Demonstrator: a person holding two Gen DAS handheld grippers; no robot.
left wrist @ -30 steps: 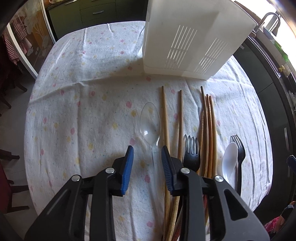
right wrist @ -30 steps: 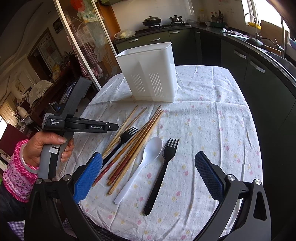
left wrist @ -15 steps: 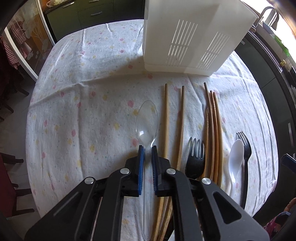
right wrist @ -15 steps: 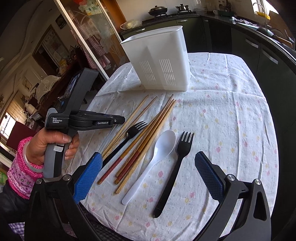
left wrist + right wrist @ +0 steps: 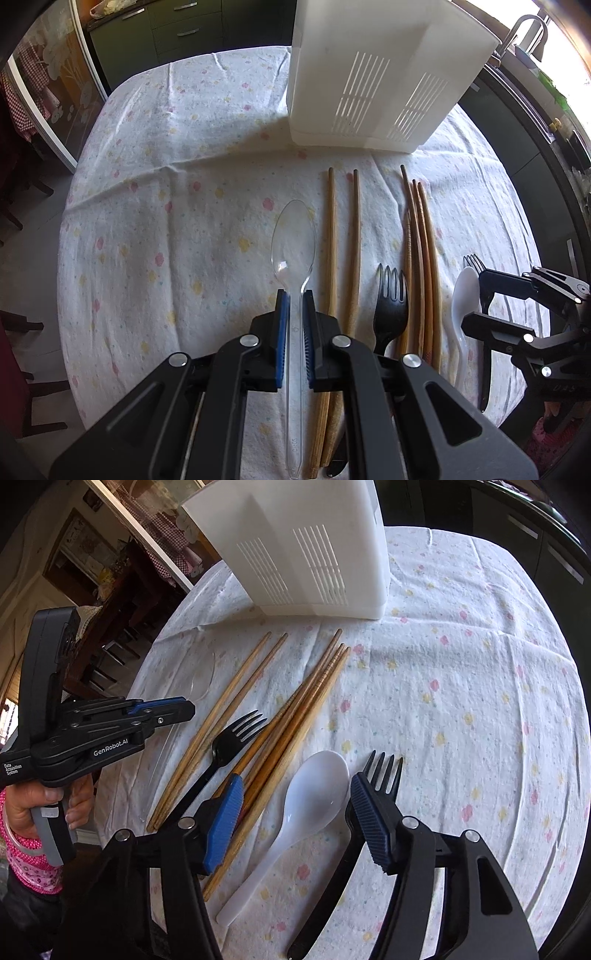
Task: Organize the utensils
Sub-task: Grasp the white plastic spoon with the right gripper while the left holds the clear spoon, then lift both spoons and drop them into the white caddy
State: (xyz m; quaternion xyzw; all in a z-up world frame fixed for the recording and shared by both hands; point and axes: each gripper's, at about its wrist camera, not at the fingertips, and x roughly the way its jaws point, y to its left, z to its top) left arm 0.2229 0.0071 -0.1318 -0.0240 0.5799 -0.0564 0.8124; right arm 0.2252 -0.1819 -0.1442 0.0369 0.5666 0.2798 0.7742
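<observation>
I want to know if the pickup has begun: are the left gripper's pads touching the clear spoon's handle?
Touching. The left wrist view shows the left gripper with both blue pads shut against the handle of the clear spoon, no gap either side.

A home kitchen is showing here. Dark green cabinets (image 5: pixel 173 29) with metal handles are running along the back wall, and a curved tap (image 5: pixel 528 29) is standing over a counter by a bright window. A table under a flowered cloth (image 5: pixel 166 221) is sitting in the middle. A glass door (image 5: pixel 48 99) is opening onto a room where wooden chairs (image 5: pixel 110 653) are standing.
</observation>
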